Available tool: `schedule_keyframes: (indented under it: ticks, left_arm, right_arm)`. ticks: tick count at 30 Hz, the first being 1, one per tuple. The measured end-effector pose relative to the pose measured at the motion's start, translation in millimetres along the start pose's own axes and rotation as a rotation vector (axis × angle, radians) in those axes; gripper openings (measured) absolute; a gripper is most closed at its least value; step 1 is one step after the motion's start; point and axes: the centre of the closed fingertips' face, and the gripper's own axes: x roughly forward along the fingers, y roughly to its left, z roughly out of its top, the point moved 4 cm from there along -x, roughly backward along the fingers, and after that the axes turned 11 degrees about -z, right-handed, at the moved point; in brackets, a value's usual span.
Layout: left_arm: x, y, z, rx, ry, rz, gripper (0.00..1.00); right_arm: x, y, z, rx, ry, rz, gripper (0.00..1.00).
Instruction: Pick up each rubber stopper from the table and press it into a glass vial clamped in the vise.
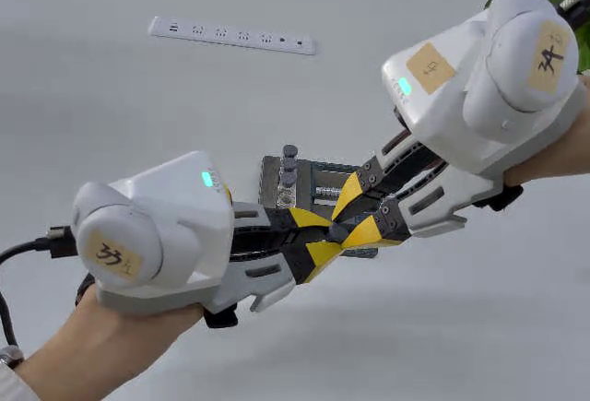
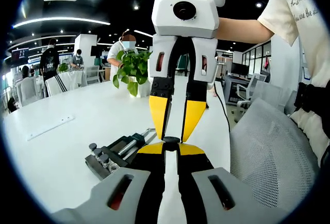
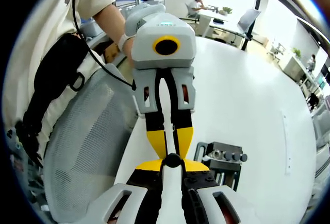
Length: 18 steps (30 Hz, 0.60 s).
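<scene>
Your left gripper (image 2: 171, 149) and right gripper (image 3: 172, 165) meet tip to tip, each with its jaws pinched on the one dark rubber stopper (image 2: 171, 140). I cannot tell which of them bears its weight. The vise (image 1: 323, 180) stands beneath them near the bench's near edge. Its row of vials (image 1: 289, 175) lies below the stopper on your left gripper's side, so that hand looks nearer.

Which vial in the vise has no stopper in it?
The end vial of the row in the vise, at the end nearest the person: its clear mouth is open, while the other three each carry dark stoppers.
</scene>
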Motion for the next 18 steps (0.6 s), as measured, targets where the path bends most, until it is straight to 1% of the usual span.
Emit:
schedule_keyframes:
  ticks: [7, 11, 16, 18]
  left_arm:
    - [-0.5, 1.1, 0.0, -0.005, -0.001, 0.001, 0.04]
    - [0.1, -0.7, 0.6, -0.004, -0.001, -0.006, 0.04]
    - [0.6, -1.5, 1.3, -0.006, -0.007, -0.013, 0.04]
    - [0.6, -1.4, 1.6, 0.003, -0.009, -0.011, 0.04]
  right_arm:
    - [-0.5, -0.4, 0.2, -0.004, -0.002, -0.004, 0.08]
    - [-1.4, 0.6, -0.2, -0.012, -0.001, 0.001, 0.08]
    - [-3.0, 0.8, -0.7, 0.013, -0.005, 0.012, 0.07]
    - [-3.6, -1.1, -1.5, 0.019, -0.004, 0.011, 0.07]
